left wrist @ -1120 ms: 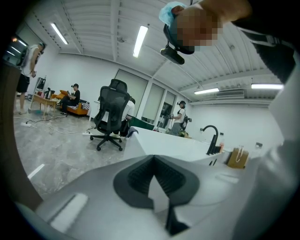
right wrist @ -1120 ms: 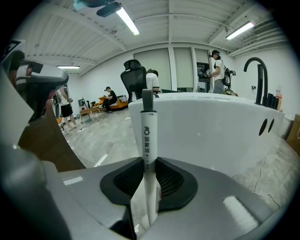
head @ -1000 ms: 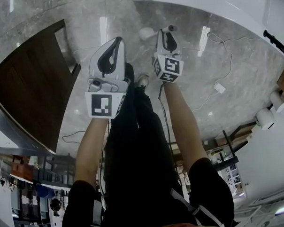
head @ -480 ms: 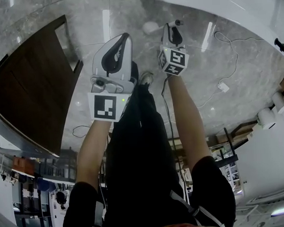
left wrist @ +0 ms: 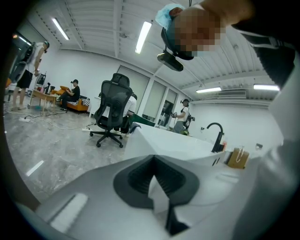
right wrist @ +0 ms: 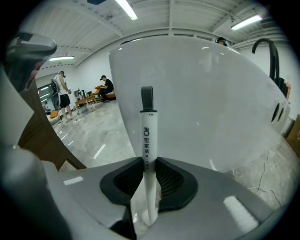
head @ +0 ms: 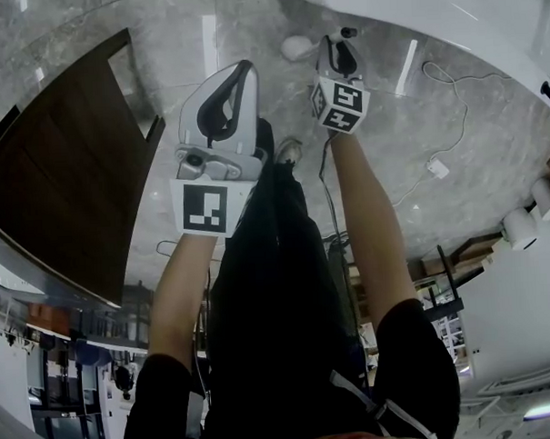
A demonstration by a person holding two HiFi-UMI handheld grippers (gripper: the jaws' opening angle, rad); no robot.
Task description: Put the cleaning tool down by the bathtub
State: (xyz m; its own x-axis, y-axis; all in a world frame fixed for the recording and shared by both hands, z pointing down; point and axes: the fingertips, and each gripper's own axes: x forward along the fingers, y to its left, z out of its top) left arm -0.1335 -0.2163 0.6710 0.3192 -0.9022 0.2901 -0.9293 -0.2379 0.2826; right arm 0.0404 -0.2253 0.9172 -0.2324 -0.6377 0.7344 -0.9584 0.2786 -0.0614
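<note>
Cleaning tool (right wrist: 148,126) tight between right gripper (right wrist: 149,164) jaws, bathtub (right wrist: 201,103) ahead; left gripper (left wrist: 154,161) jaws together; wooden furniture (head: 64,178) leftward.

slim white cleaning tool (right wrist: 149,140), clamped, facing white bathtub (right wrist: 201,93)

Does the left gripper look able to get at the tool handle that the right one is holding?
Probably yes: the left gripper hangs beside the right gripper with clear air between them, and the handle sticks out past those jaws. Its own jaws, now together, must open first.
</note>
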